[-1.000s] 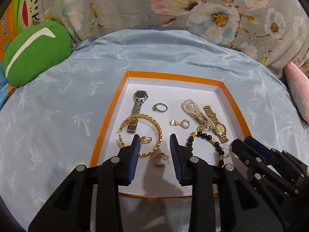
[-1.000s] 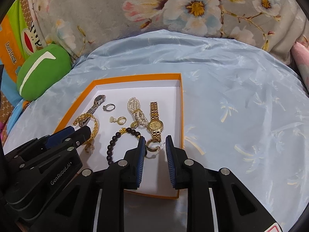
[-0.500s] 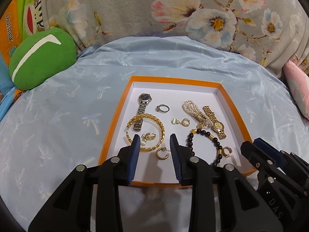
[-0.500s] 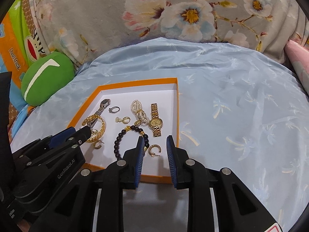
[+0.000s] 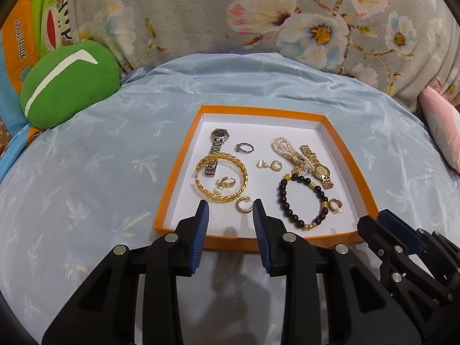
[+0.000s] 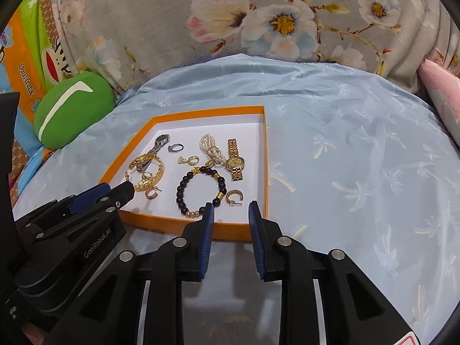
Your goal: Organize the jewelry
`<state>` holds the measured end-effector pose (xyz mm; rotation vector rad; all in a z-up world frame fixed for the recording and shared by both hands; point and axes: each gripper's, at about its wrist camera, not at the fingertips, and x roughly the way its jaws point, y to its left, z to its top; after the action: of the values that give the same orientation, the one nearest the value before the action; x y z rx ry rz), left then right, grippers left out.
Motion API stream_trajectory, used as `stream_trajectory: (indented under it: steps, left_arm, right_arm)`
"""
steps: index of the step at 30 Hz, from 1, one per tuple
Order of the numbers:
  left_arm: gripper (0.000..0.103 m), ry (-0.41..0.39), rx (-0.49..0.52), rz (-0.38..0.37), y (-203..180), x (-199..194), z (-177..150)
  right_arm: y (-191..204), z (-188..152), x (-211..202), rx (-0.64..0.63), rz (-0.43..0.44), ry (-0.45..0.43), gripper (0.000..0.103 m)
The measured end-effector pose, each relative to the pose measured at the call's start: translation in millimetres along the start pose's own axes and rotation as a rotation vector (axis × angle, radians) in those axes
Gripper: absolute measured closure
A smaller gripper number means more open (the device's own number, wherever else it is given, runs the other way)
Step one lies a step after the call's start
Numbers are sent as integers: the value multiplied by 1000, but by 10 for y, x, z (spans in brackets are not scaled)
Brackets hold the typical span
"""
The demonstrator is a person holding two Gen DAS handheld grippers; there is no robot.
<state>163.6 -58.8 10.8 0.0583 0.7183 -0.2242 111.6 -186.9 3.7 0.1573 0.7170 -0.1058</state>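
An orange-rimmed white tray (image 5: 184, 161) (image 6: 266, 155) lies on a light blue cloth. It holds a silver watch (image 5: 217, 141), a gold bangle (image 5: 221, 176), a silver ring (image 5: 244, 147), a pearl bracelet (image 5: 287, 151), a gold watch (image 5: 316, 166) (image 6: 235, 161), a dark bead bracelet (image 5: 302, 201) (image 6: 198, 192) and gold hoop earrings (image 5: 244, 204) (image 6: 234, 197). My left gripper (image 5: 230, 215) is open and empty, just above the tray's near edge. My right gripper (image 6: 230, 215) is open and empty over the tray's near right corner.
A green cushion (image 5: 69, 83) lies at the back left beside a bright printed bag (image 5: 20, 46). A grey floral fabric (image 5: 287, 14) rises behind the cloth. A pink cushion (image 5: 442, 132) lies at the right edge.
Both grippers have pulled back from over the tray toward its near edge. A gold hoop earring that was between my right gripper's fingers now lies free in the tray.
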Motion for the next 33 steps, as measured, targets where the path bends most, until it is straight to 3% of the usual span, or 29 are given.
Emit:
stream_trajectory:
  steps: [13,18,21,33]
  left_arm:
    - [70,-36,26,49,41,-197,-168]
    - [60,-44,22,79,69,-208,-182]
    - [49,-50,26,99,75,-201,-184]
    - [30,-50,10,133,125,-177,-188]
  right_arm:
    - [27,-81,-47,-10,15,0,73]
    - [101,-103,-83,-38,4,-14,61]
    - [73,-97,-66,-24,4,-8,59]
    - [74,-99,-52,-29,-10,-12,49]
